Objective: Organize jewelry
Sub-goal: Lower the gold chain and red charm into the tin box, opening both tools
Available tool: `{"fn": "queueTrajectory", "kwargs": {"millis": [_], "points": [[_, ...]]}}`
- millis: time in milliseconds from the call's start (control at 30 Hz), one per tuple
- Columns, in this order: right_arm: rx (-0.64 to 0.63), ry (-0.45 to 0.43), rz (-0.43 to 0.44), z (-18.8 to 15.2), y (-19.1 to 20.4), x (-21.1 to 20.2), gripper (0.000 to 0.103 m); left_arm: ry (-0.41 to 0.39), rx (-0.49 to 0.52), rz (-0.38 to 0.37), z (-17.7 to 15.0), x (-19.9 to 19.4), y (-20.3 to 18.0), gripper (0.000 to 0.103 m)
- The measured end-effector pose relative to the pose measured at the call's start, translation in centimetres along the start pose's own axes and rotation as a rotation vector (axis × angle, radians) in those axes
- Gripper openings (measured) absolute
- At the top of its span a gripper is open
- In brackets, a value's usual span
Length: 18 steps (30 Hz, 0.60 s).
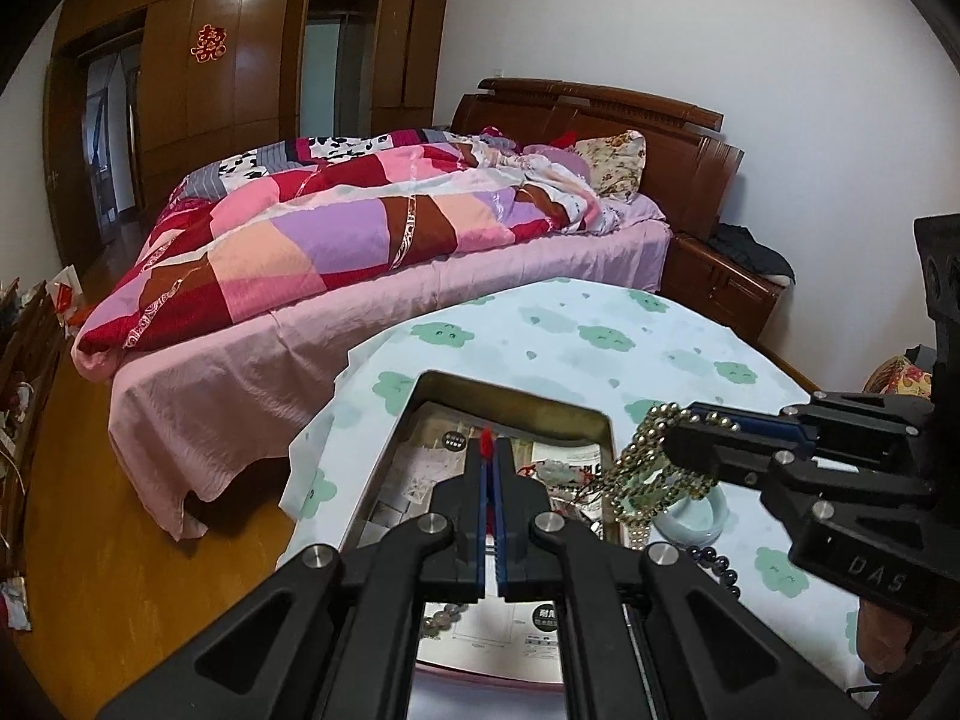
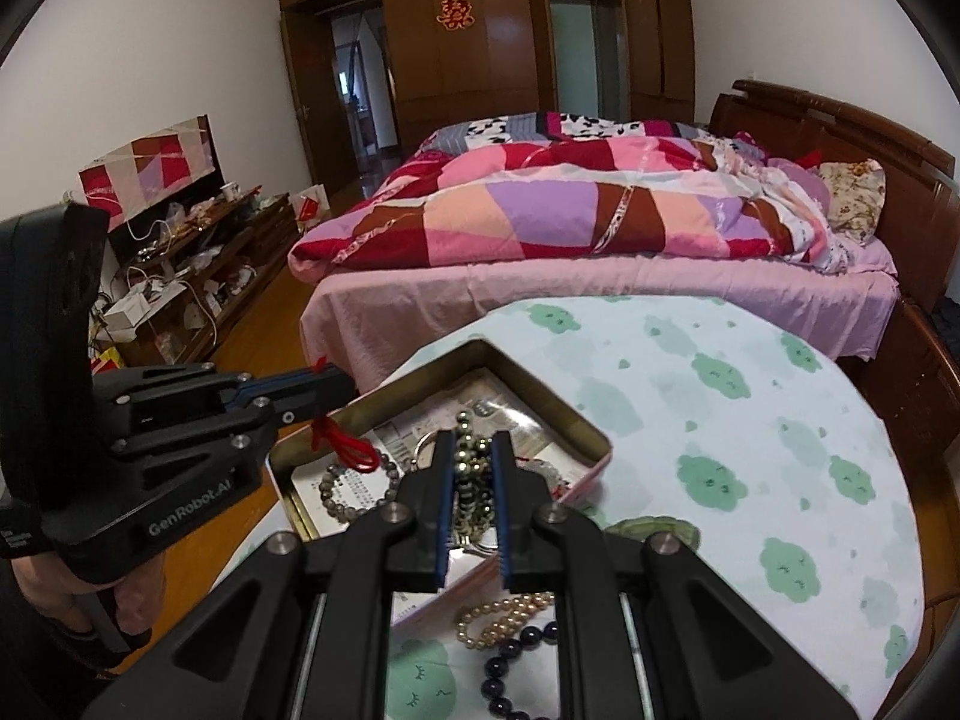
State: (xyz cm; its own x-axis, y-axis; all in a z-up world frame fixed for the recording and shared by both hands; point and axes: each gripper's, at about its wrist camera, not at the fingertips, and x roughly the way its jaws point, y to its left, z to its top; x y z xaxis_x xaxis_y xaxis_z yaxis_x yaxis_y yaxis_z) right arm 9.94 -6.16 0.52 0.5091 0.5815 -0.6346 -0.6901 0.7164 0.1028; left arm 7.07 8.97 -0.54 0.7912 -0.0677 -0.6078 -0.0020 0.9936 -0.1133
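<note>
above the tin's (image 2: 591, 441) right edge, right gripper (image 2: 471, 450) clenched on a gold bead necklace (image 2: 471, 480); left gripper (image 1: 487, 450) pinching red cord (image 1: 485, 443) over the tin's middle.

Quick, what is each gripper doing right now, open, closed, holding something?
Left gripper: closed on a red cord.
Right gripper: closed on a beaded necklace.

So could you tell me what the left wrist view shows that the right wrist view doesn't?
Only the left wrist view shows a pale green bangle on the table beside the tin.

Only the right wrist view shows the cluttered low cabinet by the wall and a grey bead bracelet inside the tin.

Both show the open tin, the left gripper shut on a red cord, and the right gripper shut on a beaded necklace.
</note>
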Motion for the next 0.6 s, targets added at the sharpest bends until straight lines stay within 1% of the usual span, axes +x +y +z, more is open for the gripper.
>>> {"fn": "queueTrajectory", "kwargs": {"millis": [600], "points": [[0.008,0.058,0.009,-0.5,0.8,2.8,0.013,0.051,-0.021,0.012,-1.0,2.2,1.4,0.000]]}}
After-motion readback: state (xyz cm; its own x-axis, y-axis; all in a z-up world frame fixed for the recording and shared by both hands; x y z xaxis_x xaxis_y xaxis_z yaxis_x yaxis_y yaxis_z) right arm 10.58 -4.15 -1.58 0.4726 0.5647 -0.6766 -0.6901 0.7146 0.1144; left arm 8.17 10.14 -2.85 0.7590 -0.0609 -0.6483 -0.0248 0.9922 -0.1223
